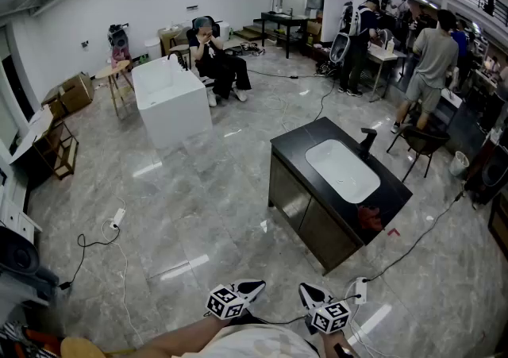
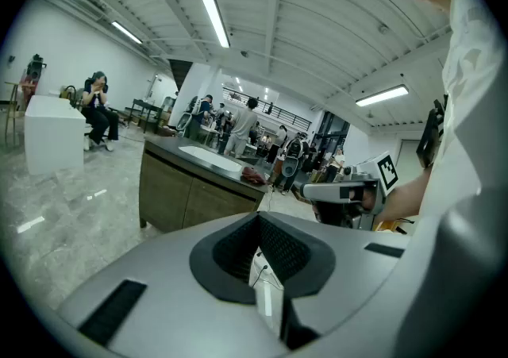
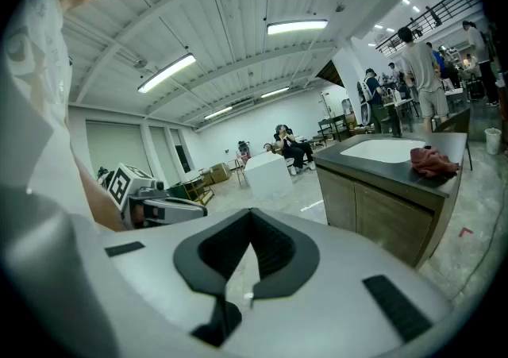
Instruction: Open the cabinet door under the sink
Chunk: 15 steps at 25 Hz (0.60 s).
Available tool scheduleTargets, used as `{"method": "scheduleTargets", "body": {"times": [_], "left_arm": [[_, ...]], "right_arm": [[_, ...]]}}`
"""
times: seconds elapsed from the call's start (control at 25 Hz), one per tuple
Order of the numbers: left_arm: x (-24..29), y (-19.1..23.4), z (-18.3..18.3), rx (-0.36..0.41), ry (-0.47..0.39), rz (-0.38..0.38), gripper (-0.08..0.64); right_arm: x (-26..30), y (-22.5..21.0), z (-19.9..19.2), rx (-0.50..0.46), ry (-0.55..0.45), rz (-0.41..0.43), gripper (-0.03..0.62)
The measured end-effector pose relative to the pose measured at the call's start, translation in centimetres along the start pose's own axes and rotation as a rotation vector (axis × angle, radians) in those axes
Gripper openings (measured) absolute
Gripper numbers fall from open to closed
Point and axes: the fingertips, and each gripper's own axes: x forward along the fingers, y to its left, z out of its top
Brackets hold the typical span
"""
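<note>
Head view. The left gripper [image 1: 248,291] and right gripper [image 1: 311,294] are held side by side, low before the person, each with its marker cube nearest the body. The sink cabinet [image 1: 305,217] stands ahead of both grippers and off to the right gripper's side, well apart from either, and nothing touches it. Its two cabinet doors [image 1: 290,199] face the grippers and lie flush with the cabinet front, closed. On the black countertop [image 1: 290,146] are a white basin [image 1: 343,170], a black faucet [image 1: 367,142] at the basin's far side, and a red cloth [image 1: 369,217] on the end of the top nearest the right gripper. A power strip [image 1: 359,290] lies on the floor just beyond the right gripper.

Left gripper view. The left gripper [image 2: 266,294] has its jaws brought together, with only a thin slit between the dark pads and nothing held. The sink cabinet [image 2: 186,194] appears ahead and to the left of the jaws, doors closed. The right gripper [image 2: 317,190] hovers alongside to the right.

Right gripper view. The right gripper [image 3: 238,289] likewise has its jaws closed to a sliver and carries nothing. The sink cabinet [image 3: 381,209] lies ahead and to the right of the jaws, with the red cloth [image 3: 432,162] on its top. The left gripper [image 3: 186,207] is beside it on the left.

Background, head view. Far beyond the grippers stands a white tub [image 1: 167,98], with a seated person [image 1: 216,63] behind it.
</note>
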Motion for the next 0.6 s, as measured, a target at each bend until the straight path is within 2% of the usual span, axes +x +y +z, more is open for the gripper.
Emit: {"method": "scheduleTargets", "body": {"times": [0.32, 0.52, 0.6], "left_arm": [[-0.1, 0.1, 0.8, 0.022, -0.009, 0.011, 0.008], [-1.0, 0.0, 0.3, 0.015, -0.010, 0.037, 0.008], [-1.2, -0.4, -0.1, 0.014, -0.010, 0.042, 0.008]], "right_arm": [[0.4, 0.2, 0.1, -0.045, 0.010, 0.006, 0.014], [0.1, 0.7, 0.6, 0.028, -0.056, 0.028, 0.014], [-0.2, 0.8, 0.2, 0.020, -0.048, 0.023, 0.014]]}}
